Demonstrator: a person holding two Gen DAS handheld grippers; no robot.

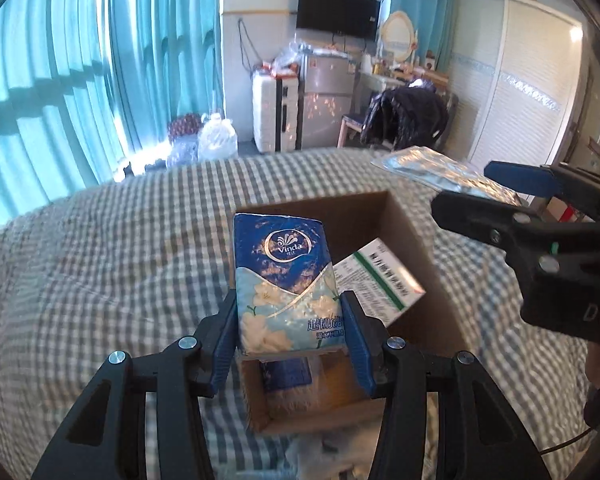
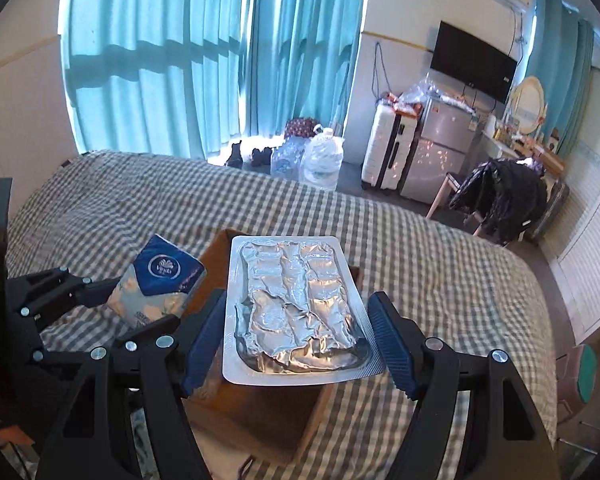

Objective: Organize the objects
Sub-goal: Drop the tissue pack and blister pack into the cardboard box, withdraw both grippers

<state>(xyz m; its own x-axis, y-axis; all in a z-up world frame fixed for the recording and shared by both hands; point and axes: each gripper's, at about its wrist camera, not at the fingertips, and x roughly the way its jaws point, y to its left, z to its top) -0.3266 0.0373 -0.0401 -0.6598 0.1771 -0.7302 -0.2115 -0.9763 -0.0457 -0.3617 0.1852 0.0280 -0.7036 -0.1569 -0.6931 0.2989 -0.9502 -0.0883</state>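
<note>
Furthest left, the left gripper [image 1: 290, 332] is seen clamped on a blue and white soft pack of Vinda tissues [image 1: 286, 280], its blue-padded fingers pressed against the two lower sides of the pack. The pack is held upright, its long axis running up and away from the gripper, and it hangs over the open brown cardboard box [image 1: 396, 216] that rests on the grey and white checked bedspread [image 1: 100, 260]. In the left wrist view the pack's lower end is judged to sit above the near part of the box opening, so the move ahead turns on a drop more or less straight down. Inside the box, to the right of the pack, a white carton with a green stripe and printed text [image 1: 380, 276] is seen lying tilted against the floor of the box.

Further right, the right gripper [image 2: 298, 340] holds a silver foil blister sheet [image 2: 296, 304] flat, its long axis pointing forward along the fingers. The left pad touches the sheet's edge; a gap seems to be left at the right pad, so whether the sheet is firmly pinched cannot be told. In the right wrist view the sheet is seen above the same box [image 2: 260, 420], covering most of its opening.

Of the two grippers, the left is judged the nearer to a release, its pack being lower and already over the opening, while the sheet is held above it.
</note>
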